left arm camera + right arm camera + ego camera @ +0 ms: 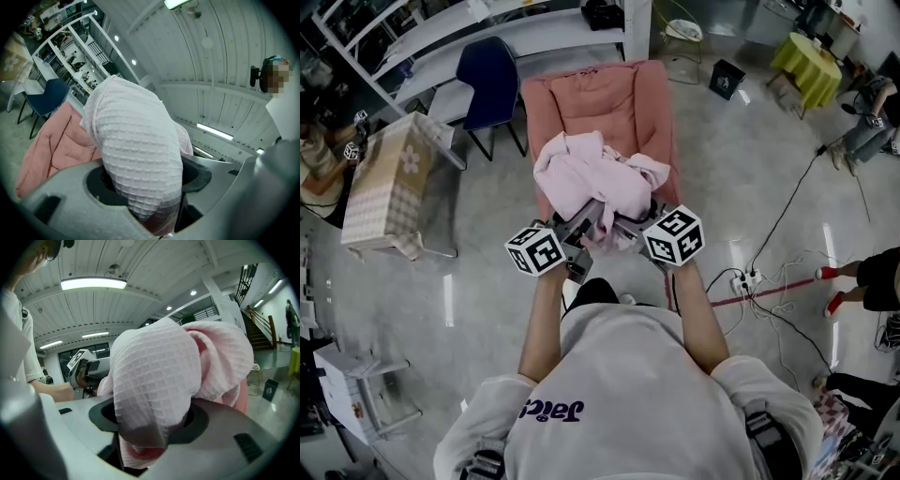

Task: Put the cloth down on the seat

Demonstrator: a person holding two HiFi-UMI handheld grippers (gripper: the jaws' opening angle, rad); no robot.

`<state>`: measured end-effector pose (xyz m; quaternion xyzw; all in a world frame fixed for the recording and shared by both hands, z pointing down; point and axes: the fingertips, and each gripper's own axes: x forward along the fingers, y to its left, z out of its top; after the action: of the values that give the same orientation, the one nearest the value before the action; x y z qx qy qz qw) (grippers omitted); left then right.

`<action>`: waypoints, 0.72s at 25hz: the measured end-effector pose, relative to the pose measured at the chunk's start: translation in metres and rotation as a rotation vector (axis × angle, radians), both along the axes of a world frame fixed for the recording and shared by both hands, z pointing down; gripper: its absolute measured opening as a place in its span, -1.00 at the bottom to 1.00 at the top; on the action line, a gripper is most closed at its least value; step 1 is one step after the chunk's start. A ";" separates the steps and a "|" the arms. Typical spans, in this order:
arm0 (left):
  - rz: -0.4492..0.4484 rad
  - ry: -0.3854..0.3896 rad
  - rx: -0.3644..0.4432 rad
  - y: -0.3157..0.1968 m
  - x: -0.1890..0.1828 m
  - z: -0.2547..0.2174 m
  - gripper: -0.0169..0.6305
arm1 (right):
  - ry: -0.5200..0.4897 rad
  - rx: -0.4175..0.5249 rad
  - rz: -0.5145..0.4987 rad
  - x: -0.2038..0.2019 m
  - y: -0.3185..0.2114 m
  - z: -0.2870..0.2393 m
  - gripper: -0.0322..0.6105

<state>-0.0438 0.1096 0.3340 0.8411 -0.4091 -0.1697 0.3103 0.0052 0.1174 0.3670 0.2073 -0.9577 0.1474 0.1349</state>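
A pale pink waffle cloth (595,173) hangs bunched over the seat of a pink armchair (600,94). My left gripper (584,242) and right gripper (625,232) meet at the cloth's near edge, each shut on a thick fold of it. In the left gripper view the cloth (136,150) fills the space between the jaws of the left gripper (150,206), with the armchair (51,145) behind it at the left. In the right gripper view the cloth (154,376) bulges up out of the right gripper (145,437). The left gripper (82,366) shows beyond it.
A dark blue chair (490,75) stands left of the armchair by a white desk (516,28). A table under a beige patterned cover (384,183) is farther left. Cables and a power strip (745,279) lie on the floor at the right, near a person's legs (872,277).
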 end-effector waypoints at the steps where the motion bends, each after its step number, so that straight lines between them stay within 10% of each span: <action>1: -0.002 0.001 -0.014 -0.002 0.000 0.005 -0.04 | -0.001 -0.013 -0.002 0.000 -0.002 0.005 -0.12; 18: 0.053 0.009 -0.180 -0.144 0.005 0.085 -0.04 | 0.036 -0.170 0.064 0.007 -0.136 0.081 -0.12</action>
<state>-0.0386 -0.0346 0.4187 0.8196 -0.3990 -0.1279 0.3907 0.0117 -0.0190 0.4481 0.2281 -0.9320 0.2284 0.1645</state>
